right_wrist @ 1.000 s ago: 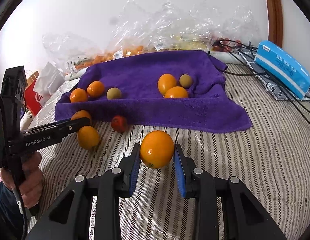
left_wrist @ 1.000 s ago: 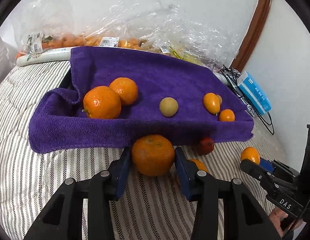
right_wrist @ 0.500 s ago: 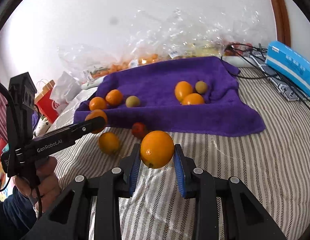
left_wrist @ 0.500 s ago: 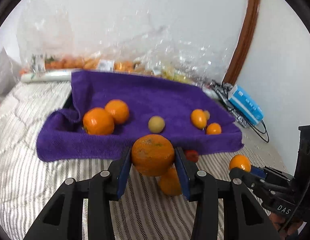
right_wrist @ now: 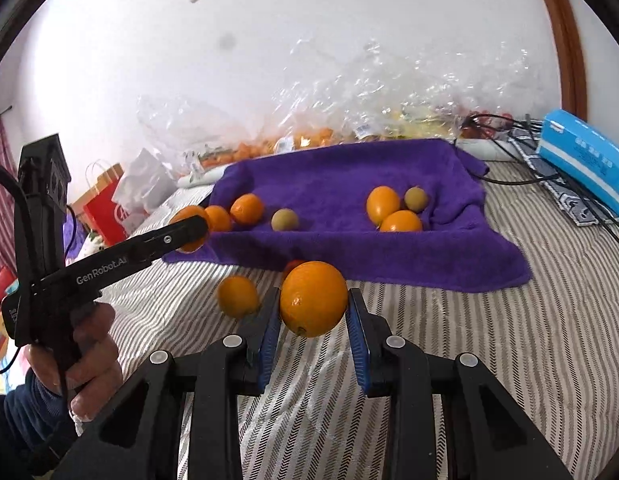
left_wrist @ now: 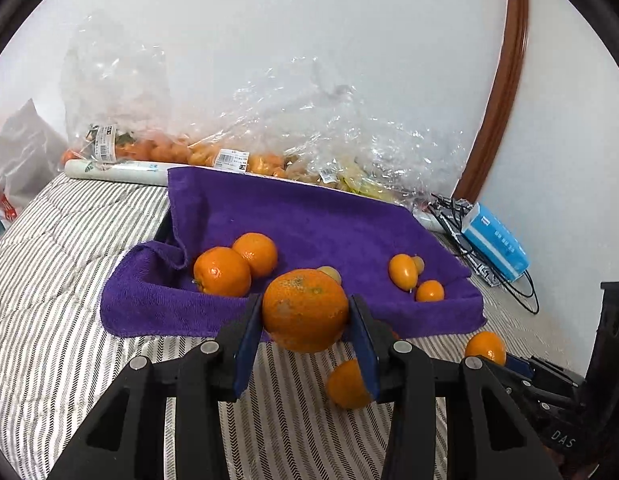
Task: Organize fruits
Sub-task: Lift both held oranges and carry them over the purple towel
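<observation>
Left wrist view: the left claw (left_wrist: 305,316) is clamped on a mottled orange (left_wrist: 304,309), raised before the purple towel (left_wrist: 309,220) on the striped bed (left_wrist: 49,288), presumably for sorting beside the two oranges (left_wrist: 233,266) there. Right wrist view: the right claw (right_wrist: 314,314) grips a smooth orange (right_wrist: 313,298) clear of the bed, likely bound for the right-hand fruit group (right_wrist: 393,210).

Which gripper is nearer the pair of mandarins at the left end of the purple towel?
Left. The left gripper, holding a mandarin, sits just before the pair at the towel edge. The right gripper, holding an orange, is farther back over the striped bedding.
</observation>
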`<state>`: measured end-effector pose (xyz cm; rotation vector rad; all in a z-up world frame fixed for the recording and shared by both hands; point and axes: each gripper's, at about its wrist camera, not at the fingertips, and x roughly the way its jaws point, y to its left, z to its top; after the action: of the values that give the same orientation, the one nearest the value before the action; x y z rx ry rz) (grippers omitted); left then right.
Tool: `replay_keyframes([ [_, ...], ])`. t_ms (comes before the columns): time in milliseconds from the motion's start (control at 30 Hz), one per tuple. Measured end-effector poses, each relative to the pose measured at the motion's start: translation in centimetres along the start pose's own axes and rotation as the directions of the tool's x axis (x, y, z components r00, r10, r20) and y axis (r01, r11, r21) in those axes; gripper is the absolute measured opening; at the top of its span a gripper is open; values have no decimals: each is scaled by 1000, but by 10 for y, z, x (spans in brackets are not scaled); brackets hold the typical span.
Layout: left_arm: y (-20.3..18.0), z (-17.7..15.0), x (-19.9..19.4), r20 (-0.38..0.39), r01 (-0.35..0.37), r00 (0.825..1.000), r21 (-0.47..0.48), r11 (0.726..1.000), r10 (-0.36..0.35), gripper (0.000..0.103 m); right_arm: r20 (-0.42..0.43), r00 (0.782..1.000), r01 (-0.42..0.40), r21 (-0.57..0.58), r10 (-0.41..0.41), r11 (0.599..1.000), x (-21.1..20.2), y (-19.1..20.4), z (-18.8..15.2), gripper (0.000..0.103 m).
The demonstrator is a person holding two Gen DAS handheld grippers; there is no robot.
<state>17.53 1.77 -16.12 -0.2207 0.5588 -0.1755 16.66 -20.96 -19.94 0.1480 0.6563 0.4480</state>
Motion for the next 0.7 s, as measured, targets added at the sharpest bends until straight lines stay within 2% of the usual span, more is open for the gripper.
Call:
replay_keyframes([
  [167,9,0,-4,20,-18,1000,-23,1000,19,41,14,1000,5,38,-5,999,-1,-8,2,32],
  [300,16,1,-5,23,-28,999,-56,998,30,41,59,997,53,25,-55,998,-10,-5,6,32],
  [700,13,2,-12,53,-43,998,-41,998,45,41,171,985,29,-6,-28,1000,-38,16,34,32],
])
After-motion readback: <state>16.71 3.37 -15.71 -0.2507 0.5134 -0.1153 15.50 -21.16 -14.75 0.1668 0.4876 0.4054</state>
